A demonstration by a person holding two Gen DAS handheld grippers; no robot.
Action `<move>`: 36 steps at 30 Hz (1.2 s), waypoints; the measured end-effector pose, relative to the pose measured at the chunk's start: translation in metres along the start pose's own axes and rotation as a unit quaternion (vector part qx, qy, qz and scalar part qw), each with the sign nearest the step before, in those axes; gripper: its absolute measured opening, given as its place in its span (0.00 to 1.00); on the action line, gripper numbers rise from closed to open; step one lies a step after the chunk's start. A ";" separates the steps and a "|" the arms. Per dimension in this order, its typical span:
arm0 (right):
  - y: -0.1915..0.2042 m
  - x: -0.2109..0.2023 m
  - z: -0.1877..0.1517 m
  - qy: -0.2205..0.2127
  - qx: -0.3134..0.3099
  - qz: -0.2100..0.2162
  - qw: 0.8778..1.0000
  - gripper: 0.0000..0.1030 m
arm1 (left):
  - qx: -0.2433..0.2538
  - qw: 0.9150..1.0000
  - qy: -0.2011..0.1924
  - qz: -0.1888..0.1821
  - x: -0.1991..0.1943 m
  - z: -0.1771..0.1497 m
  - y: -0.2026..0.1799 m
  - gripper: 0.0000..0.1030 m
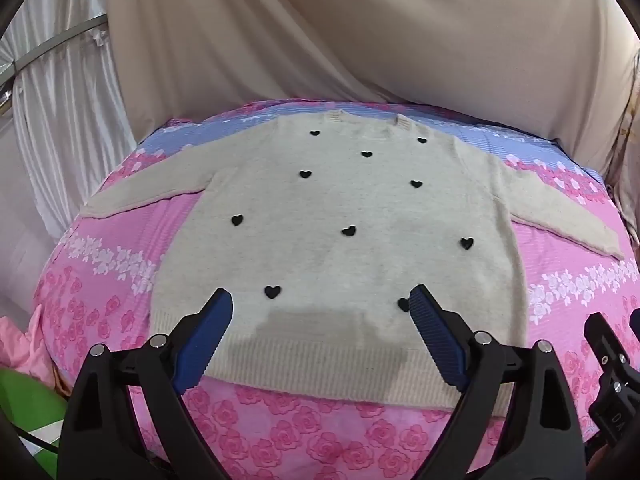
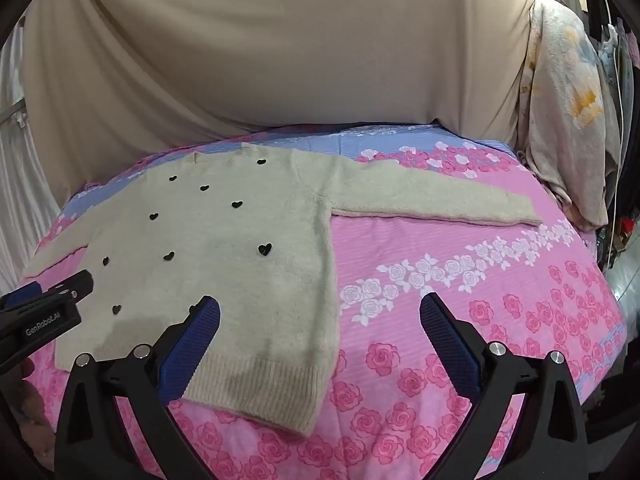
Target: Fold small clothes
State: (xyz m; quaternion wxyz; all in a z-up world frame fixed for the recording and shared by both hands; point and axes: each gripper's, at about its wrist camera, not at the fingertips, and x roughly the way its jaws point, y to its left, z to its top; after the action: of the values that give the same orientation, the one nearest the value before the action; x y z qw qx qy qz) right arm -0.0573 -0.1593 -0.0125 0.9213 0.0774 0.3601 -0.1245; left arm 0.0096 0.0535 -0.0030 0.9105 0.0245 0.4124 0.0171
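Both claws, left point(image 1: 322, 300) & right point(image 2: 320, 308), spread wide, empty, above flat sweater point(image 1: 332, 216) on bed point(image 2: 460, 320). Risk: fuzzy knit bunches if pinch grabs one layer only.

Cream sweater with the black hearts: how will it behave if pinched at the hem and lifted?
The sweater looks soft and fuzzy, so it will probably drape limply. Its spread sleeves would likely trail and drag. The ribbed hem seems thicker, probably giving a firmer pinch.
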 end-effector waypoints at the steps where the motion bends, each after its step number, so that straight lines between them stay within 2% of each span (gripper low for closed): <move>1: 0.002 0.001 0.000 0.001 0.000 0.001 1.000 0.95 | 0.000 1.000 0.000 0.003 0.001 0.000 0.003 0.85; 18: 0.043 0.013 0.002 0.011 -0.044 0.022 0.999 0.95 | -0.021 0.999 0.004 0.034 0.013 -0.004 0.040 0.85; 36: 0.053 0.011 0.002 0.014 -0.053 0.028 0.998 0.95 | -0.024 0.999 0.009 0.038 0.012 -0.007 0.045 0.85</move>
State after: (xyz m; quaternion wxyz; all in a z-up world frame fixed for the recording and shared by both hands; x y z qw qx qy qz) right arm -0.0333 -0.1109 -0.0157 0.9220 0.0406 0.3771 -0.0784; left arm 0.0117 0.0990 -0.0138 0.9058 0.0182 0.4188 0.0618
